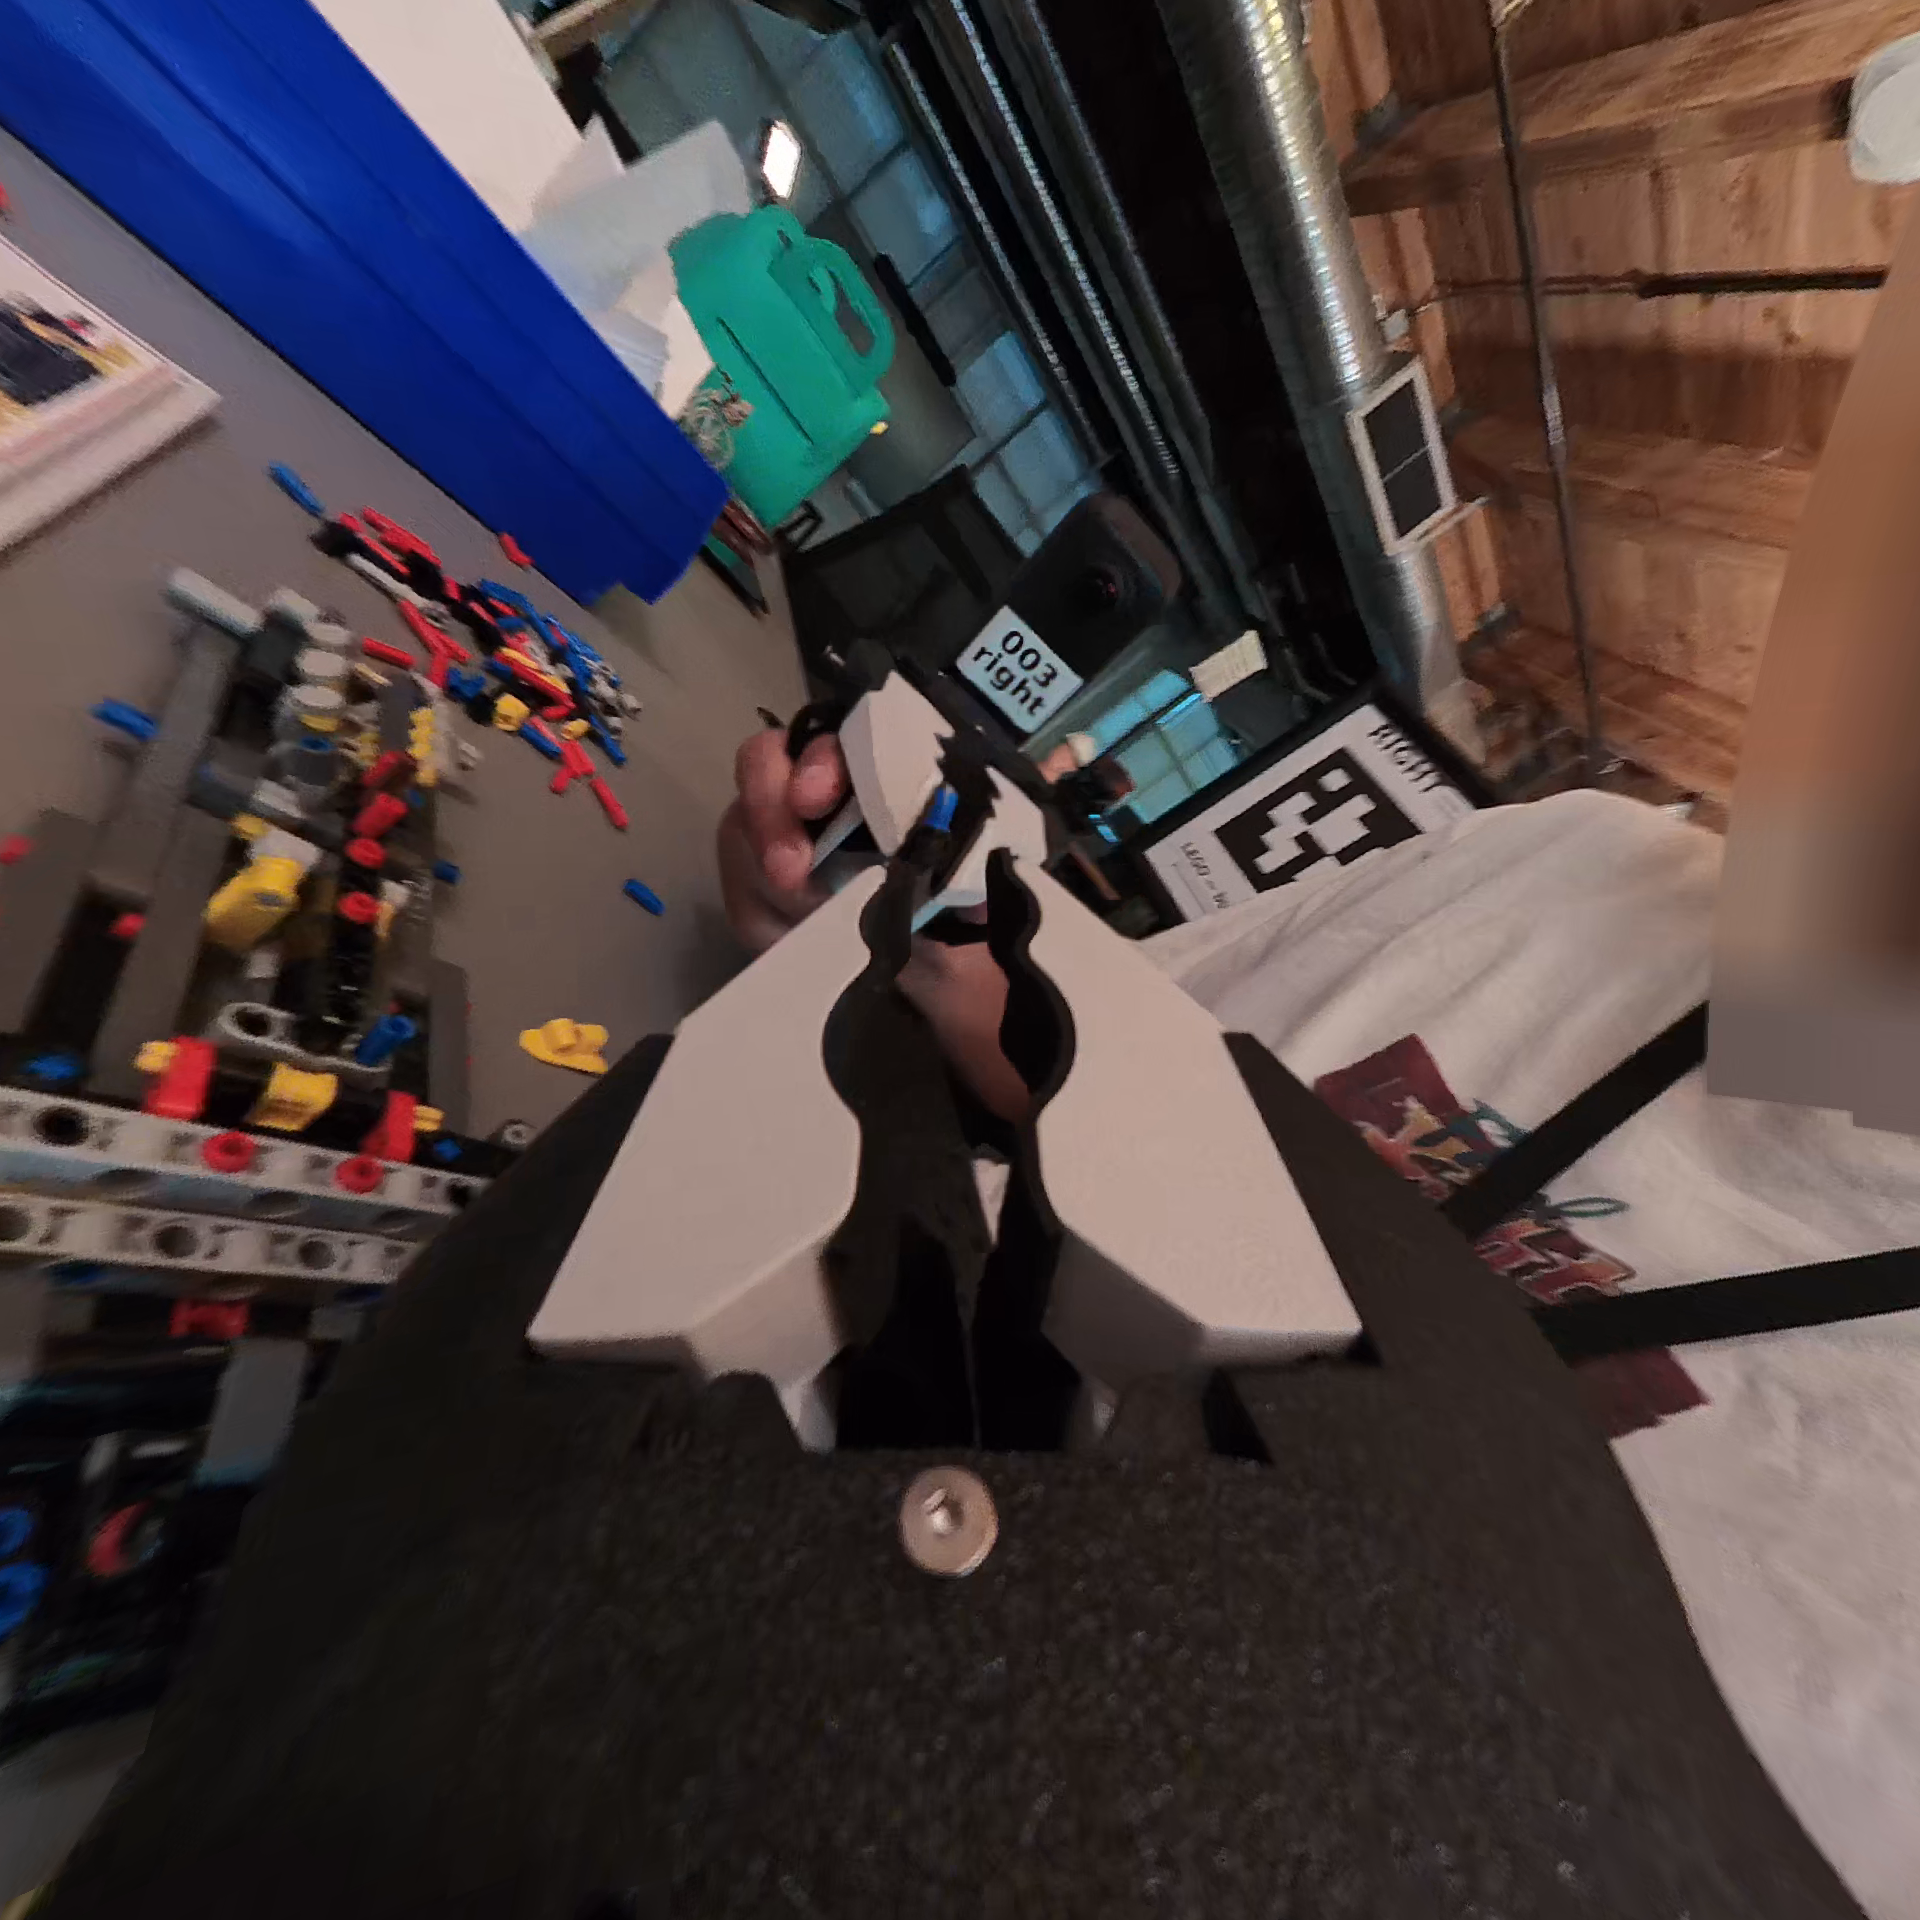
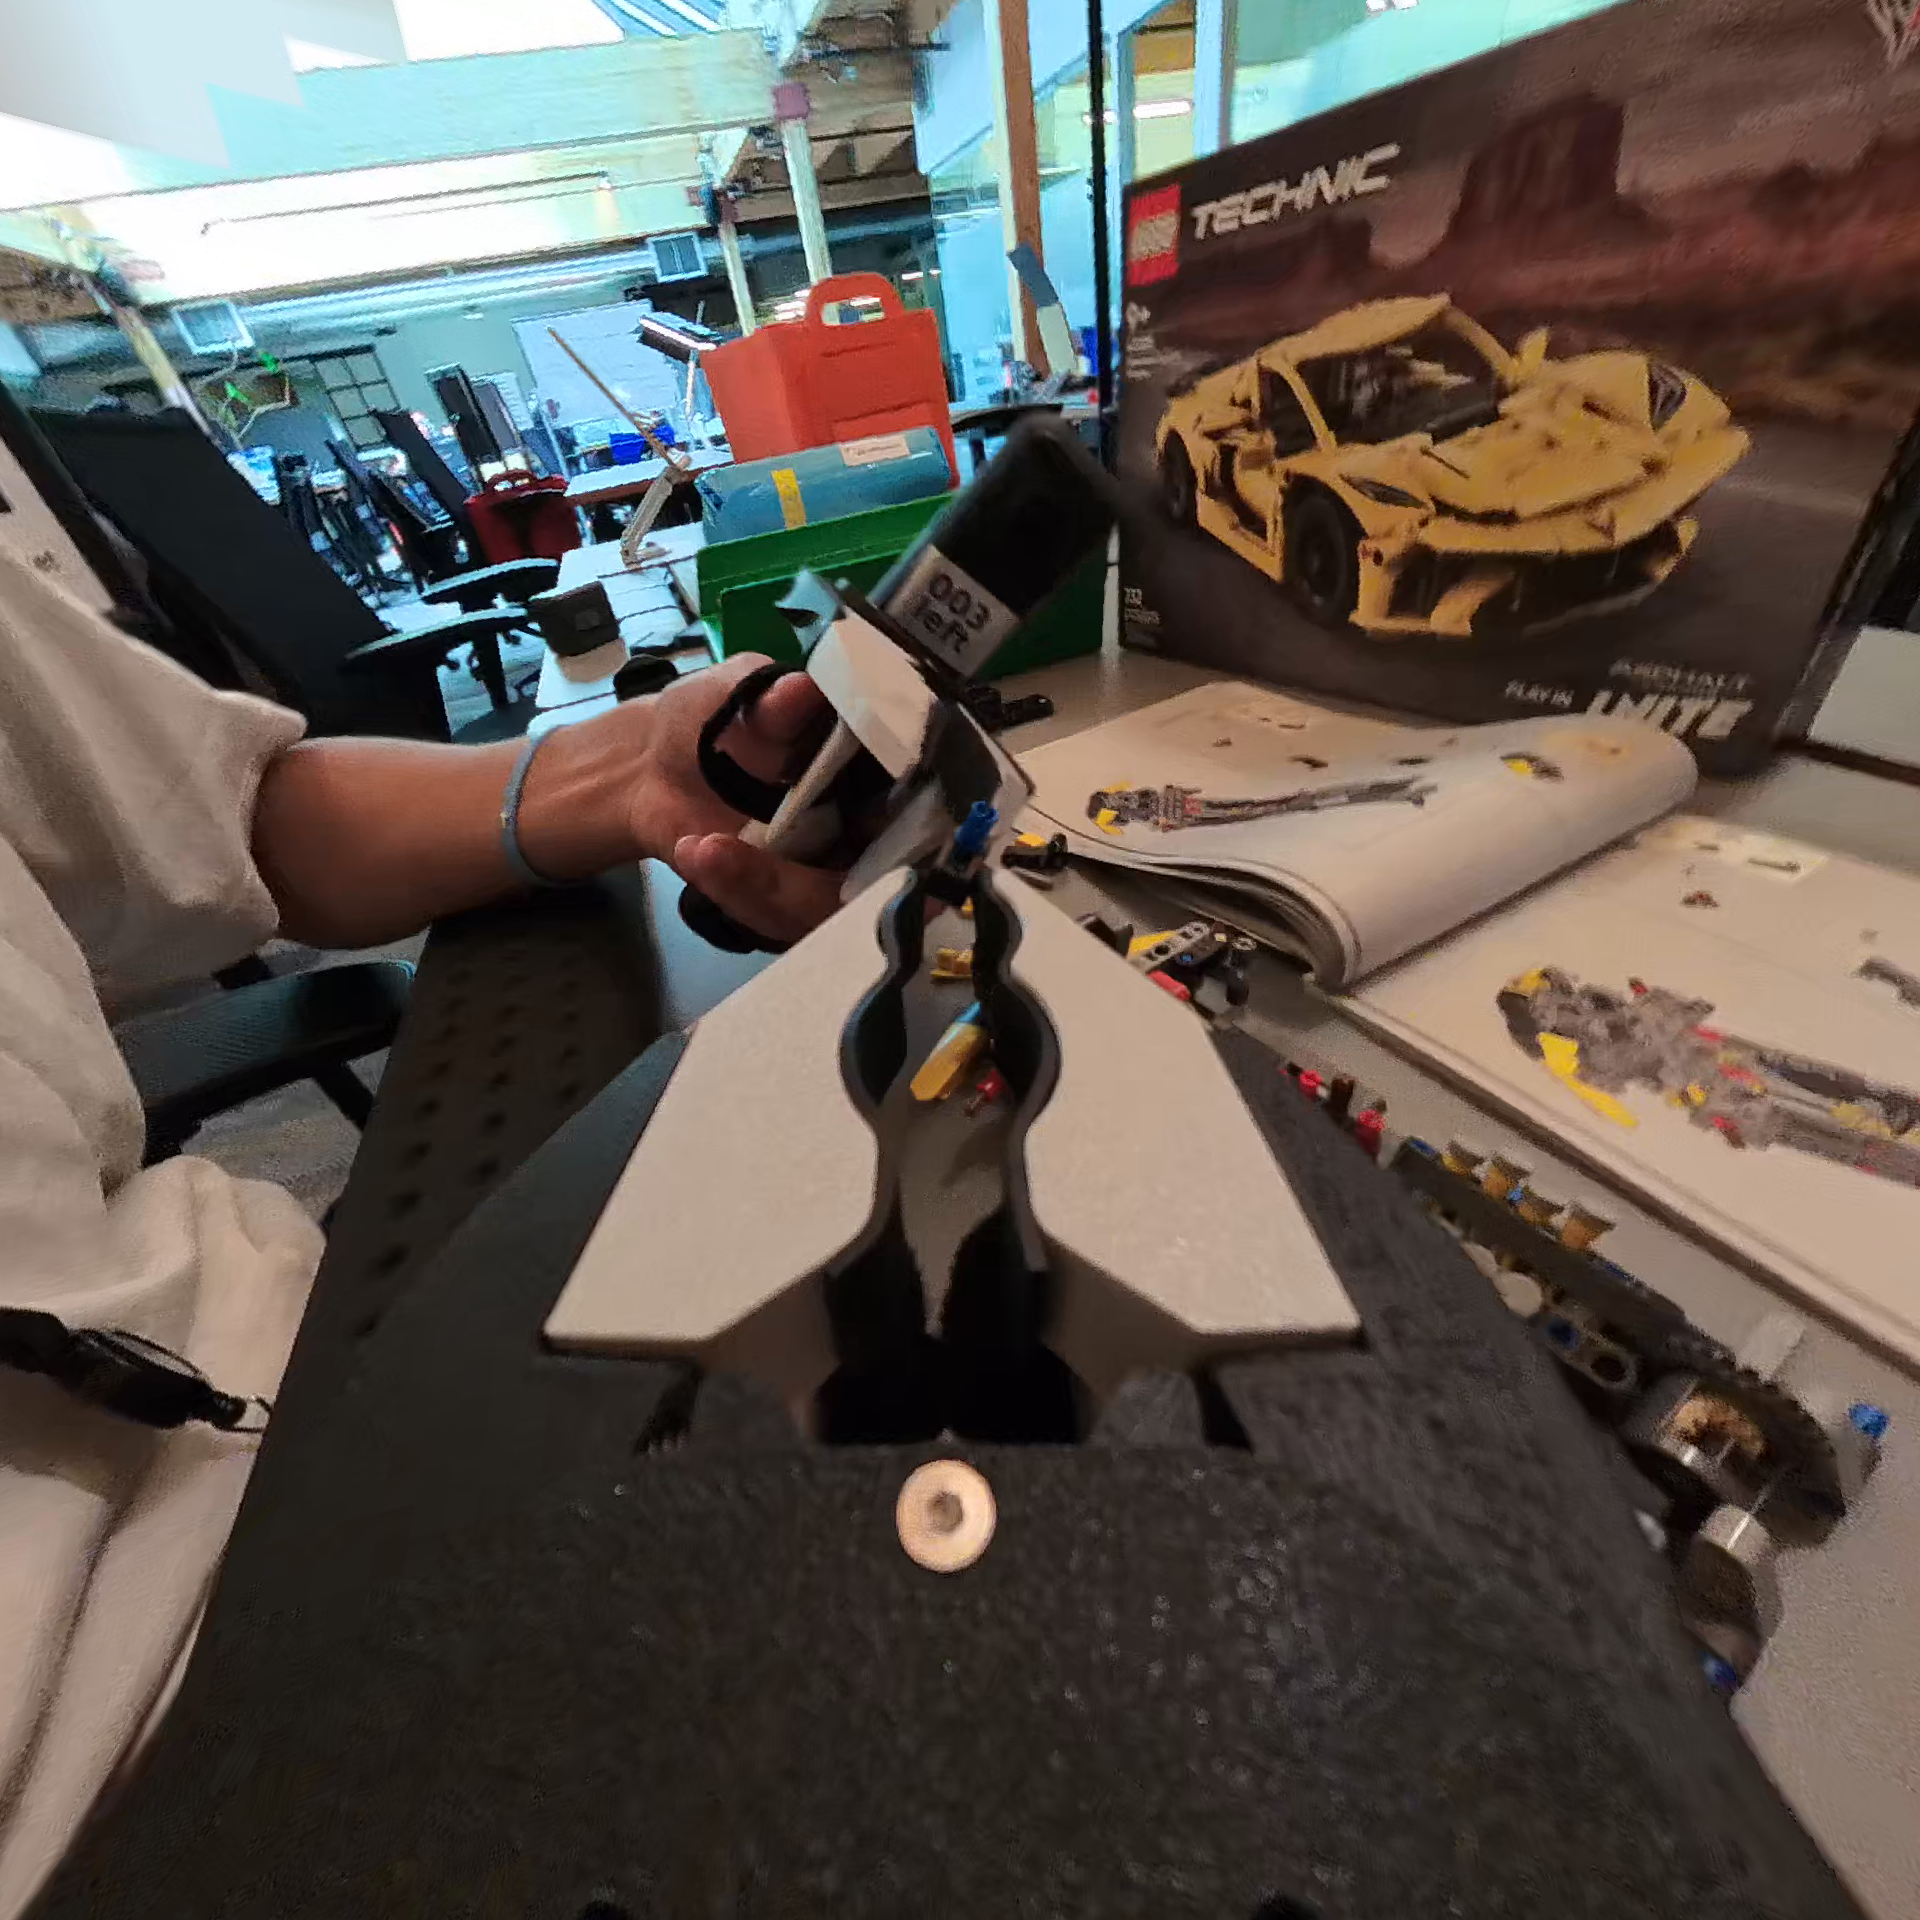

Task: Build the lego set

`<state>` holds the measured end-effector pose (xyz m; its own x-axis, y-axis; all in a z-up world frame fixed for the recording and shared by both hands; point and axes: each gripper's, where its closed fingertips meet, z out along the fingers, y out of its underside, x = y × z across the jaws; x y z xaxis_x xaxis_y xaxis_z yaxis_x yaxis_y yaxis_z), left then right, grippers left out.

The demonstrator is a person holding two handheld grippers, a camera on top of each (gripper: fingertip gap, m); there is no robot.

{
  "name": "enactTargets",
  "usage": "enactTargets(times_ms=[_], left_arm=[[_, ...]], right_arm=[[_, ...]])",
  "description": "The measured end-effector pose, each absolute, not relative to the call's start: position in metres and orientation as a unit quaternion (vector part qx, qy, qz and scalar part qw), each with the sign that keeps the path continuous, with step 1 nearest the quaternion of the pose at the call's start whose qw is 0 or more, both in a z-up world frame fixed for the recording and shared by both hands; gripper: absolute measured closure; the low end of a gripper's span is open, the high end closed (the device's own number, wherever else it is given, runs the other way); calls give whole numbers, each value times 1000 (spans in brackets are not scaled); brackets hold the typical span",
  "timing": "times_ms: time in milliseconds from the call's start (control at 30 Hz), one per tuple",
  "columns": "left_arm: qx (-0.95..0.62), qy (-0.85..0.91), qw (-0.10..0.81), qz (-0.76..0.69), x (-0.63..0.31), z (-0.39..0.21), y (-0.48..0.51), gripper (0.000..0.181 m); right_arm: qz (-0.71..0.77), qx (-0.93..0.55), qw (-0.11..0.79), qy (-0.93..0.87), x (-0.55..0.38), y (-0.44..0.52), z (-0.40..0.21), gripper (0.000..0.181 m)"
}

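I hold both grippers raised above the table, tip to tip. My left gripper [image 1: 951, 883] has its jaws nearly closed; in the left wrist view a small black piece with a blue pin [image 1: 938, 808] sits at the fingertips, at 12 o'clock from them. The same blue pin, seen in the right wrist view, stands just above the tips of my right gripper [image 2: 961, 883], whose jaws are also drawn close together around the black piece [image 2: 951, 883]. Both sets of tips meet at this piece; I cannot tell which gripper carries the load.

The partly built chassis [image 1: 260, 914] lies on the grey table [image 1: 582, 831] at 9 o'clock from the left gripper, well apart from it. A loose pile of red, blue and yellow parts [image 1: 520, 665] lies at 10 o'clock. In the right wrist view, the open instruction booklet [image 2: 1351, 831] lies at 2 o'clock, and the set's box [image 2: 1507, 416] stands behind it.
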<state>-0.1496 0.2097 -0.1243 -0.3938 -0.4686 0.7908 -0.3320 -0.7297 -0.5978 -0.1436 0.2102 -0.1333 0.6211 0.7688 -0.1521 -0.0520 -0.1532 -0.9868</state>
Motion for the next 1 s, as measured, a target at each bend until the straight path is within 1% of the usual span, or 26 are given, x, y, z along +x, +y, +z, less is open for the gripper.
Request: enactTargets(times_ms=[33, 133, 267, 400, 500, 600, 733, 900, 1000], left_arm=[[-556, 374, 65, -739, -150, -126, 214, 170], [-579, 394, 135, -701, -152, -128, 231, 173], [-607, 403, 261, -633, -161, -126, 270, 174], [-644, 413, 353, -538, -179, -131, 312, 175], [-675, 396, 411, -467, -194, -138, 344, 176], [-701, 384, 429, -421, -204, -149, 364, 176], [-721, 384, 424, -392, -208, -160, 374, 176], [-713, 383, 422, -408, -208, -154, 371, 177], [-715, 374, 404, -431, -206, -155, 367, 177]], right_arm=[[343, -684, 592, -253, -140, 213, -135, 173], [297, -716, 587, -234, -128, 225, -148, 173], [287, -728, 565, -262, -138, 232, -151, 173], [255, -755, 516, -315, -148, 265, -154, 173], [301, -769, 456, -331, -160, 297, -149, 173], [330, -780, 436, -304, -161, 332, -152, 173], [361, -762, 465, -269, -167, 334, -148, 173], [357, -763, 472, -260, -166, 327, -149, 173], [363, -754, 479, -265, -164, 323, -145, 173]])
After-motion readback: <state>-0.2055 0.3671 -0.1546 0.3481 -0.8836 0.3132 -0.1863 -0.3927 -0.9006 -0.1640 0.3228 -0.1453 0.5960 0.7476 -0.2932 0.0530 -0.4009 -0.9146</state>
